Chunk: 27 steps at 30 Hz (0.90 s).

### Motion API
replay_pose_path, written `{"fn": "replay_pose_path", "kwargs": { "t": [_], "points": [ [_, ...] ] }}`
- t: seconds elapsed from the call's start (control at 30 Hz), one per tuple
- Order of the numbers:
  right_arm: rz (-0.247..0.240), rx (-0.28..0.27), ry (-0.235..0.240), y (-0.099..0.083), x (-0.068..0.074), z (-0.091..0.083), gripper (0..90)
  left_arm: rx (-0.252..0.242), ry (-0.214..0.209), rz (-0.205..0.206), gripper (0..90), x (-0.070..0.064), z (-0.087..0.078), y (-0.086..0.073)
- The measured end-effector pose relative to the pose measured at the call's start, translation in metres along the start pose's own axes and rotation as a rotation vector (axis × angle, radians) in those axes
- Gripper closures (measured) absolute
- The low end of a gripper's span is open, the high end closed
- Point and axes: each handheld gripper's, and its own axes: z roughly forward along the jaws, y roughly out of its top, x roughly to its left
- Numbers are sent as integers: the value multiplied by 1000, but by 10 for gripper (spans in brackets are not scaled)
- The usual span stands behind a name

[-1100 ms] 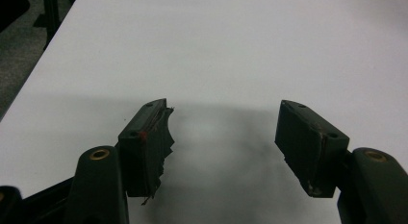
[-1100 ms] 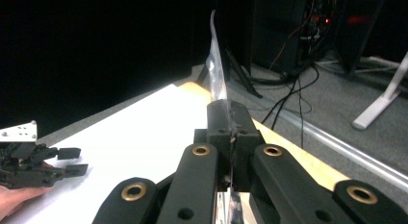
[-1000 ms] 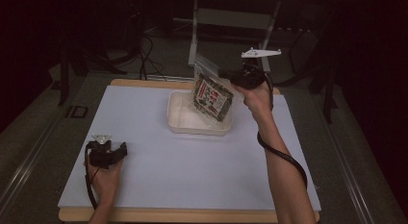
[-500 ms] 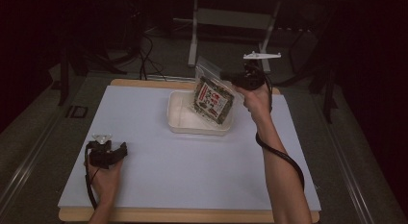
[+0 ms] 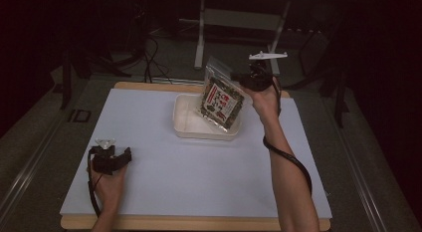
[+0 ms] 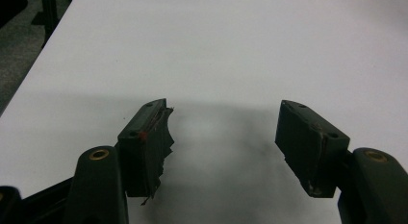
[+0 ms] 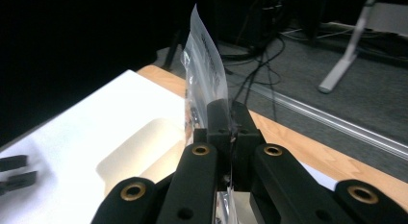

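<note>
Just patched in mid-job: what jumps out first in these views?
The printed packet, held up in the shut right claw by its clear top edge, hangs tilted over the white tray at the far middle of the table. The left claw rests open and empty near the front left corner.

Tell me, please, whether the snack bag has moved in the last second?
Yes. The snack bag, held by the right gripper, has risen slightly above the tray.

A white-topped bench (image 5: 164, 192) with a wooden edge carries the work. A cream tray (image 5: 186, 123) sits on its far middle part. The left gripper (image 5: 110, 160) rests near its front left.
</note>
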Motion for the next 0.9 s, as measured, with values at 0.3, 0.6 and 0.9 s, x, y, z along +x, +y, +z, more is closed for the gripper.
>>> {"fn": "replay_pose_path", "kwargs": {
  "t": [0.3,0.6,0.9],
  "points": [
    [-87,55,-138,-1,1,8,884,2,-1,-1,364,0,0,0],
    [-123,96,-166,1,2,15,851,3,-2,-3,362,1,0,0],
    [-176,170,-207,0,4,20,588,3,-3,-6,359,1,0,0]
  ]
}}
